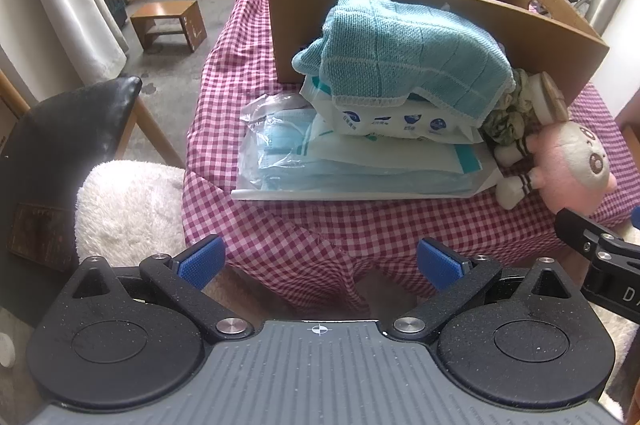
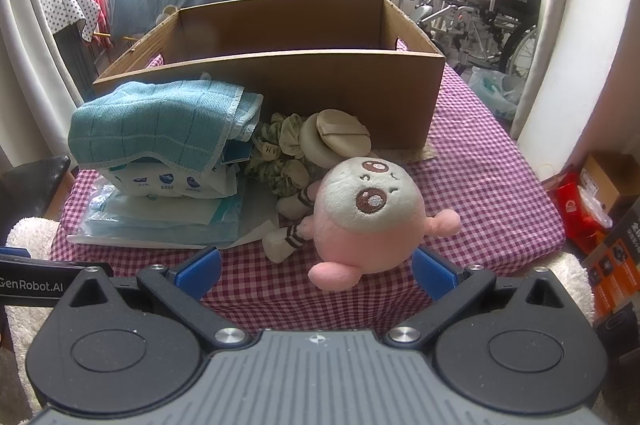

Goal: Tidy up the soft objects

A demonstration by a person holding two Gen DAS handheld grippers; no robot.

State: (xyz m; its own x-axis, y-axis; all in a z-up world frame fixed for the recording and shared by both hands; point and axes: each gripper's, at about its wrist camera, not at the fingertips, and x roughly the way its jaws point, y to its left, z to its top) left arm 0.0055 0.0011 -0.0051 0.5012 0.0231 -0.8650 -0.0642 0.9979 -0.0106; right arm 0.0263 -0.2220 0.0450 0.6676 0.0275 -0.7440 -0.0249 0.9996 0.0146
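Both jaws gape wide and empty, my right gripper (image 2: pixel 316 271) straddling the pink-and-cream plush doll (image 2: pixel 366 213), my left gripper (image 1: pixel 318 261) short of the checked surface (image 1: pixel 320 217). At twelve o'clock the brown cardboard box (image 2: pixel 360 85) waits. The folded teal towel (image 2: pixel 160 121) tops slippery packets and could slide. The doll sits near the edge, long axis toward ten o'clock, legs leading; a clumsy pinch could tip it off.

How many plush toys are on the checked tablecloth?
1: a pink and cream round-headed plush toy lying at the near edge of the red-checked table, right of the blue knitted cloth pile. Others could be hidden inside the cardboard box.
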